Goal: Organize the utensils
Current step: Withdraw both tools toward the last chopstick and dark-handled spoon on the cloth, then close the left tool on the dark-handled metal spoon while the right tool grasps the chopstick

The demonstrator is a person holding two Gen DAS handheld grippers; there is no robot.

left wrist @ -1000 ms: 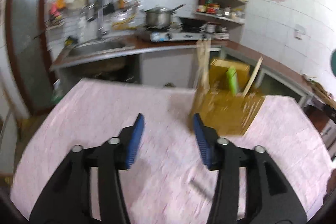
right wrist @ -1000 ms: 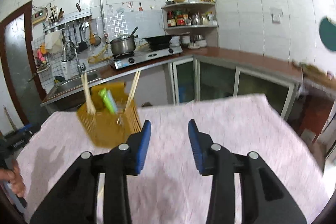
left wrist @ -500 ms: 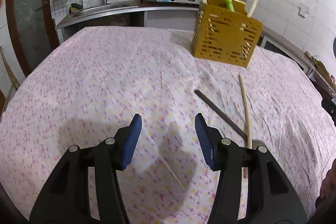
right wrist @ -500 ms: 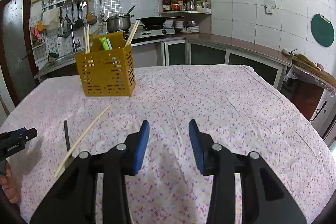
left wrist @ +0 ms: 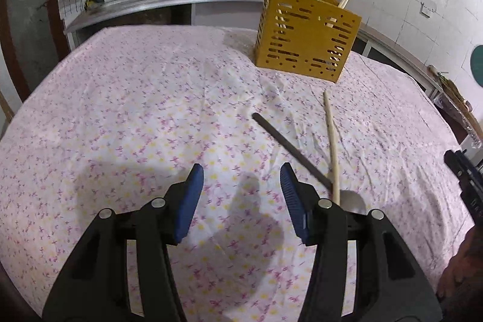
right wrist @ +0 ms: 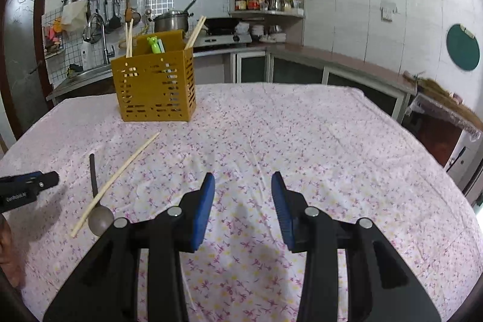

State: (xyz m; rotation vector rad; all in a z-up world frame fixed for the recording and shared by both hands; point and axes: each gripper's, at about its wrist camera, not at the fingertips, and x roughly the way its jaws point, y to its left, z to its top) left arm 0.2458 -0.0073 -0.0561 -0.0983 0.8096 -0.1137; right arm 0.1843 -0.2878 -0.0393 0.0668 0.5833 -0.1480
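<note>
A yellow slotted utensil holder (left wrist: 306, 46) (right wrist: 154, 88) stands at the far side of the table with several chopsticks and a green-handled item upright in it. A dark spoon (left wrist: 291, 151) (right wrist: 96, 192) and a single wooden chopstick (left wrist: 331, 138) (right wrist: 119, 178) lie crossed on the flowered cloth. My left gripper (left wrist: 241, 178) hovers open over bare cloth, just left of the spoon. My right gripper (right wrist: 243, 186) is open too, with nothing between its blue pads, to the right of both utensils.
The table's pink flowered cloth (right wrist: 302, 141) is wrinkled. Behind stand a sink counter (left wrist: 157, 5), a stove with a pot (right wrist: 172, 21) and a corner shelf of jars (right wrist: 265, 2). The other gripper's tip shows at each view's edge (left wrist: 465, 180) (right wrist: 27, 189).
Both grippers have come down and tilted toward the table. The holder now sits higher in both views, and the spoon and chopstick have come into sight. Jaw widths are unchanged.
</note>
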